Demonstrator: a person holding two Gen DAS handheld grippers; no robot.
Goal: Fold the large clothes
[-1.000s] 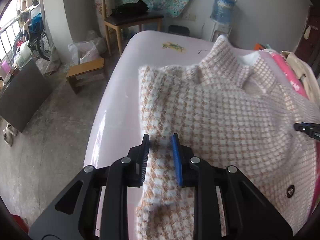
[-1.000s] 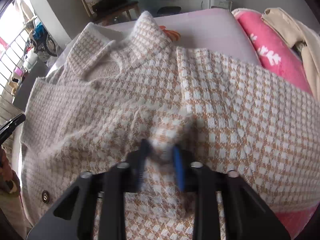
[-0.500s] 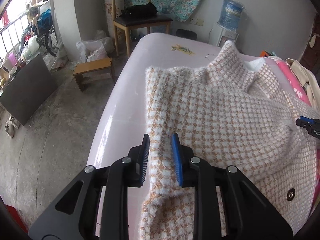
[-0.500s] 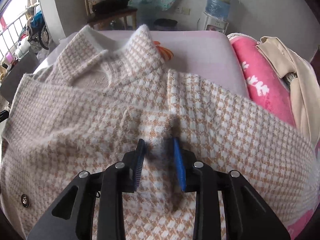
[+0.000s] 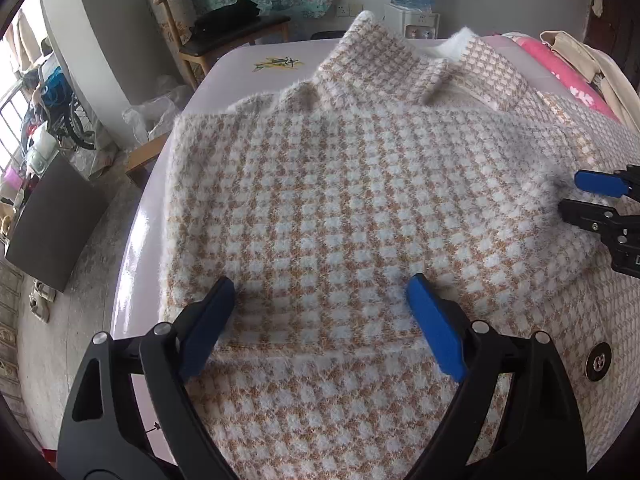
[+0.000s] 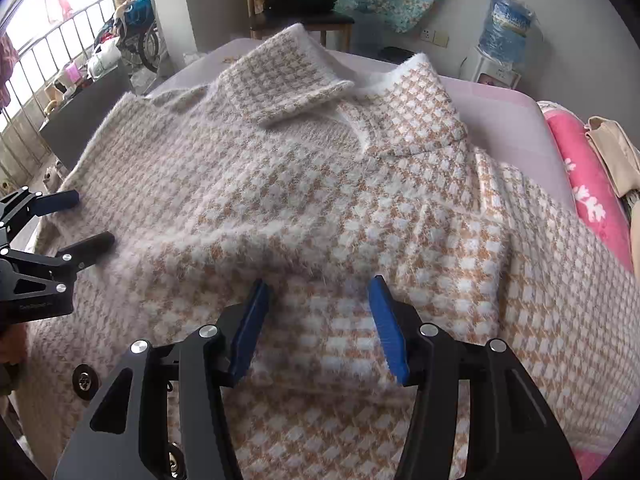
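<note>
Lying spread on the pink table (image 5: 240, 64), the checked coat (image 5: 340, 208) has one side panel folded inward, collar (image 6: 288, 88) at the far end. Left gripper (image 5: 320, 304) is released, jaws wide over the folded edge; right gripper (image 6: 316, 300) likewise spread, holding nothing. Next fold probably needs both to pinch the opposite side evenly, lifting together so the fluffy fabric doesn't bunch. Pink blanket (image 6: 588, 184) lies beside it.
</note>
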